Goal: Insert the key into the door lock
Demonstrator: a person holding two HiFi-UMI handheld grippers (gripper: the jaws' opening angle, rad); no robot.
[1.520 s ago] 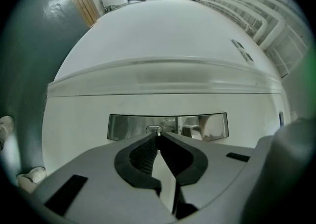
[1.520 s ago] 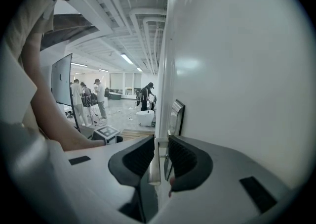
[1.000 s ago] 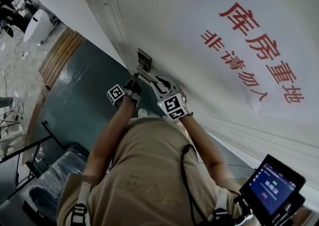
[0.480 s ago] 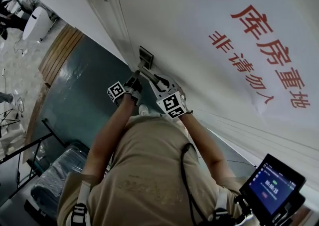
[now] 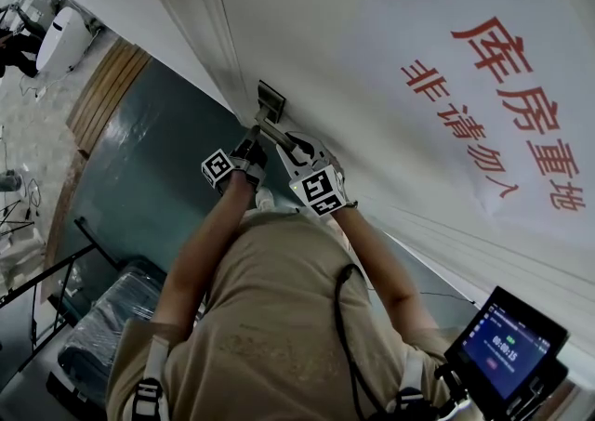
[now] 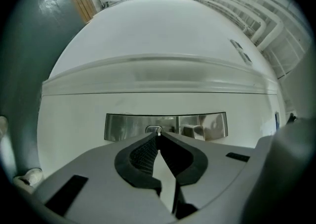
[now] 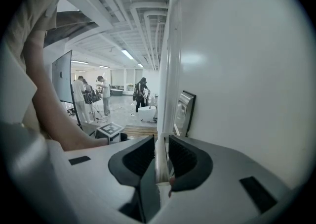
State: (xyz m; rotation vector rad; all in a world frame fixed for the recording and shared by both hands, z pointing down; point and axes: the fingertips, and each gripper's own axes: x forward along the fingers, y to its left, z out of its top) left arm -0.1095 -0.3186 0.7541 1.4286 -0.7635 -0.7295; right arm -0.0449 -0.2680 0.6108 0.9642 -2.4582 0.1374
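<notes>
The steel lock plate (image 5: pixel 269 103) sits on the white door (image 5: pixel 372 57), which carries red characters. In the left gripper view my left gripper (image 6: pixel 157 136) is shut on a thin key (image 6: pixel 158 131). The key's tip is at the keyhole (image 6: pixel 154 129) in the plate (image 6: pixel 123 126); how deep it sits is hidden. In the head view the left gripper (image 5: pixel 251 138) is at the plate's lower edge. My right gripper (image 7: pixel 161 141) is shut on the silver door handle (image 7: pixel 160 166), with the plate (image 7: pixel 183 114) just beyond. In the head view the right gripper (image 5: pixel 282 142) holds the lever (image 5: pixel 270 131).
The door frame (image 5: pixel 200 10) runs along the left of the door. Several people (image 7: pixel 103 94) stand far back in the room, beside a white machine (image 5: pixel 63 43). A blue bag on a dark frame (image 5: pixel 102 317) lies behind me, and a small screen (image 5: pixel 507 345) hangs at my right side.
Both grippers stay at the lock plate and handle. Only the head view has shifted slightly, so the door and its characters sit a little further right and lower.
</notes>
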